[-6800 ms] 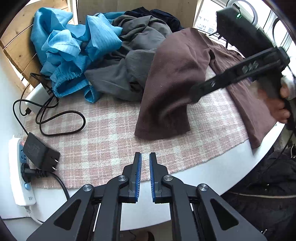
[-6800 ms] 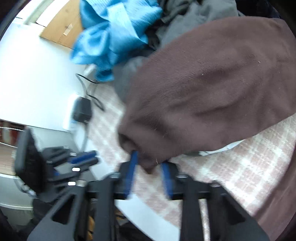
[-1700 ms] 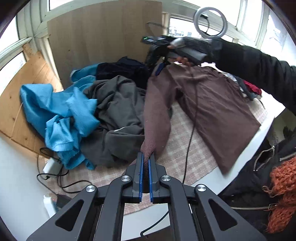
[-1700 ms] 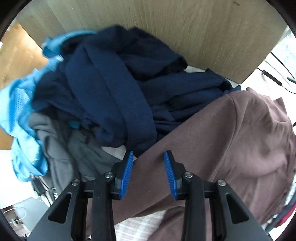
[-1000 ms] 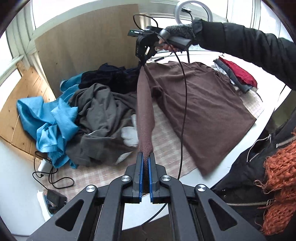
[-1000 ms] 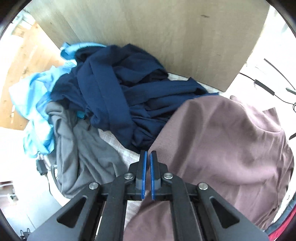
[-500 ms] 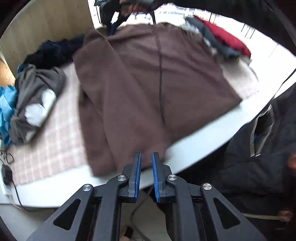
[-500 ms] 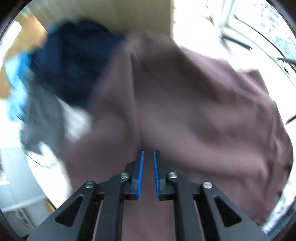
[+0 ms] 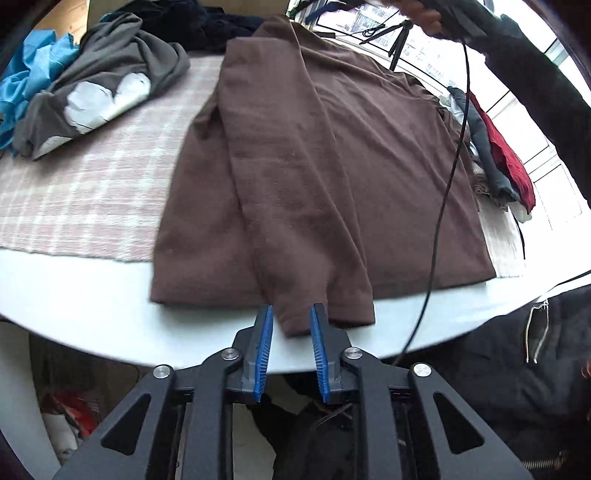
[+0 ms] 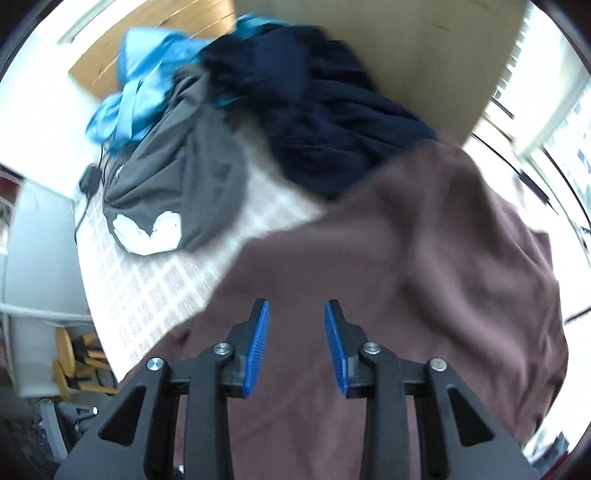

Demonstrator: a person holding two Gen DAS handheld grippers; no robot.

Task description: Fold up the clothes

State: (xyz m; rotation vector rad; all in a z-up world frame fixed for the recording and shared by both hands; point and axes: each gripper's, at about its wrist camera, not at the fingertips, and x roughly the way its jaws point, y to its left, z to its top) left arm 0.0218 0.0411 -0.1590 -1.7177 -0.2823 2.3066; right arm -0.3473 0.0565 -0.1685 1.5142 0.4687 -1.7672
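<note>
The brown fleece sweater (image 9: 325, 155) lies spread flat on the round white desk (image 9: 92, 306), one sleeve folded lengthwise over its body. The left gripper (image 9: 290, 325) has just been opening; its jaws stand apart, the sleeve cuff between them but unpressed. The right gripper (image 10: 296, 332) has also just been opening and hangs parted, empty, above the sweater's upper part.

Your right-wrist view is smearing: the brown sweater (image 10: 424, 258) and navy garment (image 10: 314, 110) are blurring. In your left-wrist view, your right hand (image 9: 417, 14) is getting cropped at the top edge.
</note>
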